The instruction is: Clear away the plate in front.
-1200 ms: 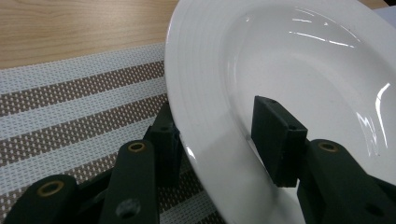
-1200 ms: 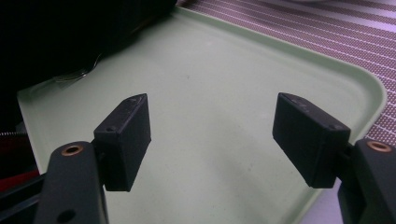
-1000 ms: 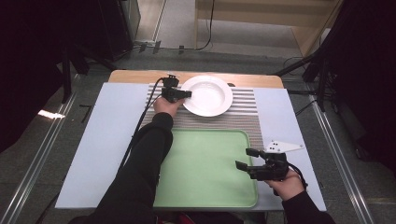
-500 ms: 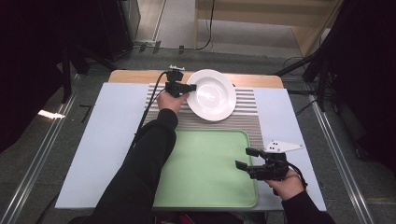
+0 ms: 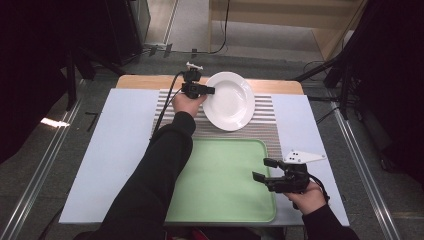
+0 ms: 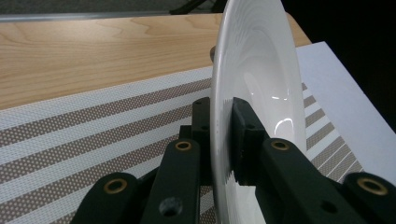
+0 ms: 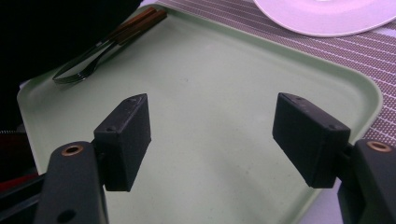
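Observation:
A white plate (image 5: 231, 100) hangs tilted above the striped placemat (image 5: 265, 127) at the back of the table. My left gripper (image 5: 207, 91) is shut on its left rim. In the left gripper view the plate (image 6: 261, 70) stands nearly edge-on, and the two black jaws of the gripper (image 6: 222, 109) clamp the rim from both sides. My right gripper (image 5: 261, 169) is open over the right part of the green tray (image 5: 220, 200), with nothing between its jaws (image 7: 215, 135). The plate's near edge (image 7: 327, 14) shows beyond the tray (image 7: 210, 70).
Cutlery with brown handles (image 7: 93, 58), a fork among it, lies at the tray's far side under the left sleeve. A pale blue cover (image 5: 115, 150) spreads over the table, with a wooden strip (image 5: 145, 81) along the back edge.
The left gripper has lifted the plate off the placemat and tipped it up on its edge. The right gripper has stayed still over the tray.

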Available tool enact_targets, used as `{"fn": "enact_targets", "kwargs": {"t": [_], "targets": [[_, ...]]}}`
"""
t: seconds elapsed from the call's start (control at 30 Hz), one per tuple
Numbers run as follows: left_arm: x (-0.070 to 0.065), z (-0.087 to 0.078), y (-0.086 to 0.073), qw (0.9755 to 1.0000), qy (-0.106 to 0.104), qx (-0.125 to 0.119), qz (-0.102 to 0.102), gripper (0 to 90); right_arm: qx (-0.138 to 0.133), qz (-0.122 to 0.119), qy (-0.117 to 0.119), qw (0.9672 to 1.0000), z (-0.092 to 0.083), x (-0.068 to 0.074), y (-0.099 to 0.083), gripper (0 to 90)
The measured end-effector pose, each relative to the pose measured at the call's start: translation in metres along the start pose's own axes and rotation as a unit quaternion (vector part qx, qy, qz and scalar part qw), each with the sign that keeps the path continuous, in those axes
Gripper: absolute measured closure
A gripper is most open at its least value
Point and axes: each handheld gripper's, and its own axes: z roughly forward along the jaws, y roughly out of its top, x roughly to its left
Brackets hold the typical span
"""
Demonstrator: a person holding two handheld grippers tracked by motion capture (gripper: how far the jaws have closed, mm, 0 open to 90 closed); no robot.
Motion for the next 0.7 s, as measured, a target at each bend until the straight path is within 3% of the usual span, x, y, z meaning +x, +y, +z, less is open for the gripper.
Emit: {"fn": "enact_targets", "kwargs": {"t": [0.07, 0.2, 0.4, 0.53, 0.7], "targets": [[-0.001, -0.005, 0.004, 0.9999, 0.009, 0.002, -0.007, 81.5, -0.001, 0.001, 0.000, 1.0000, -0.001, -0.001, 0.000, 26.8], [0.004, -0.019, 0.010, 0.9998, 0.002, 0.005, -0.019, 81.6, -0.004, 0.002, -0.001, 1.0000, -0.002, -0.002, 0.000, 26.8], [0.010, -0.040, 0.014, 0.9997, 0.007, 0.017, -0.017, 81.6, -0.004, 0.005, -0.002, 1.0000, -0.002, -0.002, 0.000, 26.8], [0.015, -0.050, 0.011, 0.9996, 0.003, 0.025, -0.017, 81.6, -0.004, 0.007, -0.003, 1.0000, -0.001, -0.003, 0.000, 26.8], [0.024, -0.061, 0.002, 0.9989, -0.015, 0.028, -0.035, 81.6, -0.005, 0.008, -0.005, 0.9999, 0.000, -0.004, 0.000, 26.8]]}}
